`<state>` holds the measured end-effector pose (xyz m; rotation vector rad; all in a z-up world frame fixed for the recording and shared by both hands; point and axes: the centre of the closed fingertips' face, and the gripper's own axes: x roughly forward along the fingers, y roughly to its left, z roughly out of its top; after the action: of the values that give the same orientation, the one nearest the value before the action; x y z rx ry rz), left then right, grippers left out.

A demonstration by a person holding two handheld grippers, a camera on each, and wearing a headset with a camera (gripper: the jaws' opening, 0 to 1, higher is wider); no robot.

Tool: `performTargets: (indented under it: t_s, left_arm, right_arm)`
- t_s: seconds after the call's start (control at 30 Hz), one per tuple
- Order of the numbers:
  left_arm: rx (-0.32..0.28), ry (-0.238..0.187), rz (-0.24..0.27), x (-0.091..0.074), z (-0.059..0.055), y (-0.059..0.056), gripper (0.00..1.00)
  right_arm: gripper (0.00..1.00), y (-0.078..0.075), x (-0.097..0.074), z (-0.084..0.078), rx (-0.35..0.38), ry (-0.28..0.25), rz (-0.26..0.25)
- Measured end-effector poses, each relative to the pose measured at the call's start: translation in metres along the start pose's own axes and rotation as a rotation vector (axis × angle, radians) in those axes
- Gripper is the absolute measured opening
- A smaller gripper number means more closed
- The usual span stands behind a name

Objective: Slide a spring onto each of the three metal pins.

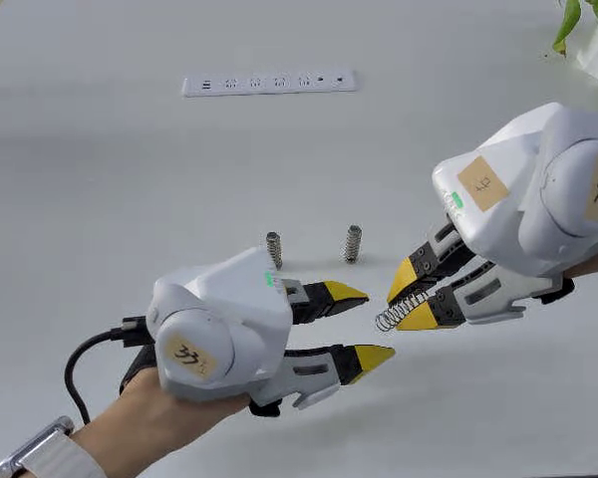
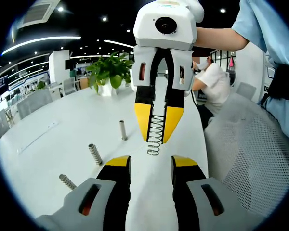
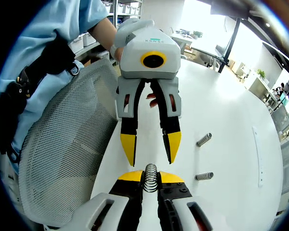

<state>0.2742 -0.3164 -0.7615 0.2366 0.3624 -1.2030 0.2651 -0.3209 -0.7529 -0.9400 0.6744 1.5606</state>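
**Right Jaws Held a Spring, Left Jaws Were Open**

Head view: The left gripper (image 1: 364, 325) sat low on the left. Its jaws were wide apart with nothing in them. The right gripper (image 1: 409, 299) came in from the right, its jaws squeezed on a loose spring (image 1: 399, 310) above the white surface (image 1: 130, 179). One standing spring (image 1: 274, 249) and another (image 1: 353, 243) stood behind the jaws, and the pins inside them were hard to see. The left gripper had a tan sticker (image 1: 192, 357) with writing that looked like "33". The writing on the right gripper's tan label (image 1: 481, 182) was not clear. A power strip (image 1: 269, 83) lay far back.

Left gripper view: The left gripper (image 2: 151, 163) had its jaws open and empty. The right gripper (image 2: 159, 126) faced it and pinched the loose spring (image 2: 155, 137), whose end poked out past the yellow tips. A bare pin (image 2: 122, 130) stood on the surface (image 2: 62, 120). A standing spring (image 2: 95, 154) was nearer, and another (image 2: 66, 181) was nearer again.

Right gripper view: The right gripper (image 3: 151, 178) held the loose spring (image 3: 151, 176) end-on, with both jaws touching it. The left gripper (image 3: 151, 148) faced it, jaws apart. The print on top of the left gripper was too small to read. Two standing springs (image 3: 203, 139) (image 3: 204, 176) were off to the right.
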Motion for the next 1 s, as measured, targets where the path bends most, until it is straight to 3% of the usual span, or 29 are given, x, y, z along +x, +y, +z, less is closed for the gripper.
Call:
performTargets:
  t_s: [0.23,0.47,0.77,1.0]
  left_arm:
    - [-0.041,-0.007,0.062,-0.01,-0.009,0.011,0.43]
    - [-0.076,-0.025,0.143,-0.02,-0.016,0.024,0.64]
    - [-0.128,-0.034,0.2,-0.032,-0.023,0.031,0.71]
    - [-0.14,-0.022,0.251,-0.044,-0.032,0.038,0.83]
  right_arm:
    - [0.07,-0.001,-0.002,-0.001,0.001,0.0,-0.008]
    - [0.07,-0.003,-0.002,-0.003,0.009,0.004,-0.011]
    - [0.07,-0.003,-0.001,-0.005,0.01,0.01,-0.009]
    - [0.08,-0.004,-0.002,-0.01,0.017,0.019,-0.008]
